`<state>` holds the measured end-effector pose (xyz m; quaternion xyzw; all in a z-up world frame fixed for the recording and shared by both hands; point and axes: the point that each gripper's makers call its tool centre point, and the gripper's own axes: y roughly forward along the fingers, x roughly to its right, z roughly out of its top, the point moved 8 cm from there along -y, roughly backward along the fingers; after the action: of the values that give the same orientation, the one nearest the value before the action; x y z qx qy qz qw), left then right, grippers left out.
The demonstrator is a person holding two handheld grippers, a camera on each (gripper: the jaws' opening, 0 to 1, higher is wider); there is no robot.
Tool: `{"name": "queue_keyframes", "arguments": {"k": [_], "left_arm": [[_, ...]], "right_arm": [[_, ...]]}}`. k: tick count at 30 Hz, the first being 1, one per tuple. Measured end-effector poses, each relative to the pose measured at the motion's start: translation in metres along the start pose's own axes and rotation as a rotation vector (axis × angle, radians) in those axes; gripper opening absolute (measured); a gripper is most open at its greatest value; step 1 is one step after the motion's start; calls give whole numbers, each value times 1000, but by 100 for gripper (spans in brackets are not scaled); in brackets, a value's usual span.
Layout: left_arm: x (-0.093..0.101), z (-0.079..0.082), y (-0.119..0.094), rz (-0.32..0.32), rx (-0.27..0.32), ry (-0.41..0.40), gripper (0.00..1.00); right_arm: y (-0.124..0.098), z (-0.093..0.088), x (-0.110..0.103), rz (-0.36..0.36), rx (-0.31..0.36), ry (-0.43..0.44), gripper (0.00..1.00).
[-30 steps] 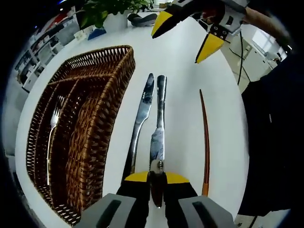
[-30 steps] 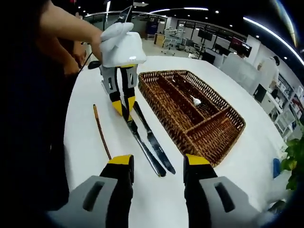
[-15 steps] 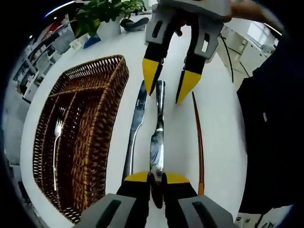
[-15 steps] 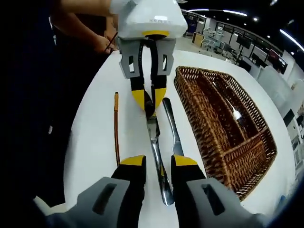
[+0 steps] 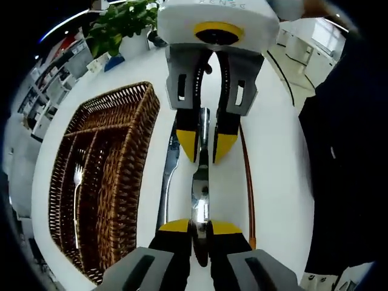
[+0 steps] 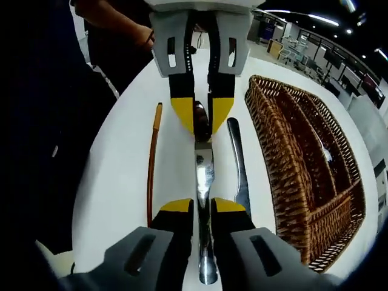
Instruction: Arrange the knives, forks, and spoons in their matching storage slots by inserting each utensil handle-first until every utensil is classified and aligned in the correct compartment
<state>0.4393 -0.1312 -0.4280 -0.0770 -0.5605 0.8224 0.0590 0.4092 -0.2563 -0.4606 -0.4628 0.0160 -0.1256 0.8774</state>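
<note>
Two grippers are meeting on one knife (image 5: 199,193) on the white table (image 5: 279,157), one at each end. In the left gripper view, the left gripper (image 5: 200,227) is sitting at the bottom centre with its yellow-tipped jaws pinched narrow on the knife's near end, while the right gripper (image 5: 205,147) is pointing down from the upper centre, its jaws straddling the far part of the same knife. In the right gripper view, the right gripper (image 6: 204,207) is closing tight around the knife (image 6: 204,173) at the bottom centre, and the left gripper (image 6: 202,117) is clamping it from the top. A second knife (image 5: 170,173) is lying just left of the held one, beside the wicker tray (image 5: 130,182) filling the left of the frame. A fork (image 5: 76,191) is resting in one of the tray's long slots. A thin brown stick (image 5: 247,179) is lying to the right of the knives.
</note>
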Motion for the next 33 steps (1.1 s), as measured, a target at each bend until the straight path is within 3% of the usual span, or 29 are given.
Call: {"name": "queue_keyframes", "arguments": {"k": [22,28,33], "left_arm": [[2,-6,-3,-36,51,-41,11],[3,-11,-9,-37,112,-84,27],[7,-17,-20,-5,218,-143,47]], "right_arm": [[0,2,-7,-2,-8,-28,4],[2,4,-12,6,-26,-24,4],[-1,6,-12,-2,-27,-6,4]]}}
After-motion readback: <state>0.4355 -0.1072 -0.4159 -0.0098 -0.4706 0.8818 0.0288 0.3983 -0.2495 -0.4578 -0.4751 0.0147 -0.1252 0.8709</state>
